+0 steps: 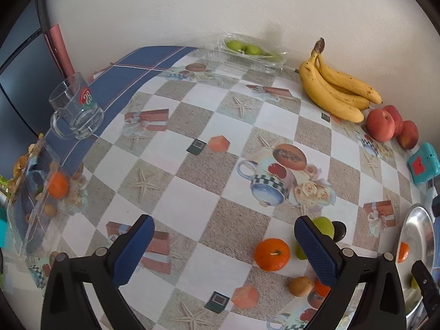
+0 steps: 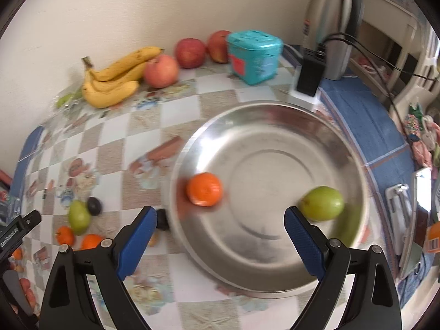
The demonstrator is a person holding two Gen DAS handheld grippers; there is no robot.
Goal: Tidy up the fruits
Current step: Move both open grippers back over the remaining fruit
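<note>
A metal bowl [image 2: 269, 198] sits on the bench [image 2: 132, 126] with an orange [image 2: 205, 189] at its left side and a green fruit [image 2: 322, 203] at its right; both are smeared by blur, so their skins are hard to read. In the left wrist view the bowl is cut off at the right edge, showing only a sliver of rim.

The right gripper [image 2: 218, 243] hangs over the bowl's near rim, its blue fingers [image 2: 304, 243] spread wide with nothing between them. The left gripper [image 1: 224, 250] is likewise wide open over the checked cloth, gripping nothing.

On the bench left of the bowl lie loose fruits: another orange [image 1: 271, 254], a green pear [image 1: 324, 227] partly hidden behind the right finger, a dark plum [image 1: 338, 229] and a small brown fruit [image 1: 301, 286].

Far along the wall are bananas [image 1: 335, 88], red apples [image 1: 381, 125], a teal box [image 2: 254, 55] and a clear tray [image 1: 247, 53] of green fruit. A glass mug [image 1: 75, 107] stands far left.
</note>
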